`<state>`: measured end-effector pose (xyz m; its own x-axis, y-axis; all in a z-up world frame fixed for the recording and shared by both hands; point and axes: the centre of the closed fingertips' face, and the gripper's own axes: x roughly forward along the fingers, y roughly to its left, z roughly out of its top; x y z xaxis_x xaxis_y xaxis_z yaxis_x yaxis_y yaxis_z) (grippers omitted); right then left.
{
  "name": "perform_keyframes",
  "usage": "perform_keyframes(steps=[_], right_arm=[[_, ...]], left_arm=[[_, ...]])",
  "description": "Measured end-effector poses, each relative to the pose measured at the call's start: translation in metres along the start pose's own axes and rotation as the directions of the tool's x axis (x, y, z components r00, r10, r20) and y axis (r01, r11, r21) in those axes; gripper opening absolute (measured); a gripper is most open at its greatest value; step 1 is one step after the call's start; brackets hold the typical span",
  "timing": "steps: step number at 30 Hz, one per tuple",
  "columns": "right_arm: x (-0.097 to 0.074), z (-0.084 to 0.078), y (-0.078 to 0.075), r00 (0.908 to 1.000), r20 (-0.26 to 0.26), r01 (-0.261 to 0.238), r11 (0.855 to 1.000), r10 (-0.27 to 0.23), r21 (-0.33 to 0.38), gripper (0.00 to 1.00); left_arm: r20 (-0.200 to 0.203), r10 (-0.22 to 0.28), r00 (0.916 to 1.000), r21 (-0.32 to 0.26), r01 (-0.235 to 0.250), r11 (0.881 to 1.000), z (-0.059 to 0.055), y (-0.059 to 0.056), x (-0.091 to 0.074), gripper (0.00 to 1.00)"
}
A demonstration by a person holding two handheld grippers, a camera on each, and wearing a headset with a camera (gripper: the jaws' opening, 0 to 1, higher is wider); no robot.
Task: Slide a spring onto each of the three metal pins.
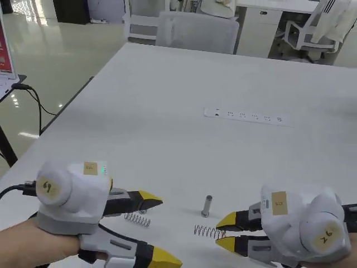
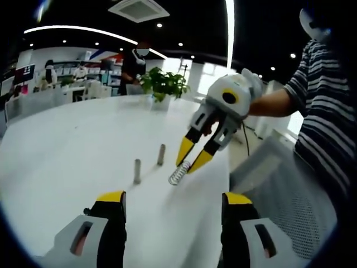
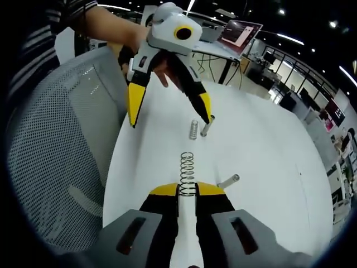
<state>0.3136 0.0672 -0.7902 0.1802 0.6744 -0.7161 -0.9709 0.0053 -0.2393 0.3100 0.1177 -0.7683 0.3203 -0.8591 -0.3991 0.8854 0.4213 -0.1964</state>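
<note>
My right gripper (image 1: 218, 233) is shut on one end of a wire spring (image 1: 205, 230), which sticks out level ahead of the jaws (image 3: 187, 167). A short metal pin (image 1: 207, 205) stands upright on the white table just beyond that spring. A second spring (image 1: 137, 219) lies loose on the table between the jaws of my left gripper (image 1: 170, 230), which is open and holds nothing. In the right gripper view this loose spring (image 3: 193, 129) lies beside another pin (image 3: 206, 127), close to one jaw of the left gripper (image 3: 170, 120). Both pins (image 2: 137, 171) (image 2: 161, 154) stand ahead in the left gripper view.
A white power strip (image 1: 245, 116) lies flat on the table (image 1: 167, 100) further back. Office chairs stand beyond the far edge (image 1: 195, 30). A grey mesh chair (image 3: 56, 139) stands at the near edge beside the person.
</note>
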Motion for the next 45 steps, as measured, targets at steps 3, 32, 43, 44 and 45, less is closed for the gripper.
perform_keyframes(steps=[3,32,43,44,45], right_arm=[[-0.001,0.002,0.003,0.9999,0.007,-0.008,1.000,0.008,-0.007,0.07],[-0.004,0.003,0.009,0.9990,0.034,-0.029,1.000,0.029,-0.006,0.07],[-0.003,0.000,0.009,0.9989,0.036,-0.032,0.999,0.032,0.002,0.07],[-0.004,0.002,0.009,0.9987,0.040,-0.032,0.999,0.032,0.005,0.07],[-0.004,0.002,0.009,0.9987,0.040,-0.033,0.999,0.032,0.005,0.07]], left_arm=[[-0.017,-0.030,0.9994,0.017,0.031,0.999,0.001,-0.005,0.010,0.51],[-0.029,-0.112,0.9933,0.100,0.114,0.988,0.004,-0.017,0.044,0.05],[-0.048,-0.118,0.9919,0.105,0.122,0.987,0.002,-0.017,0.048,0.08],[-0.047,-0.119,0.9918,0.105,0.123,0.987,0.002,-0.017,0.048,0.08],[-0.048,-0.118,0.9918,0.107,0.123,0.987,0.002,-0.017,0.048,0.08]])
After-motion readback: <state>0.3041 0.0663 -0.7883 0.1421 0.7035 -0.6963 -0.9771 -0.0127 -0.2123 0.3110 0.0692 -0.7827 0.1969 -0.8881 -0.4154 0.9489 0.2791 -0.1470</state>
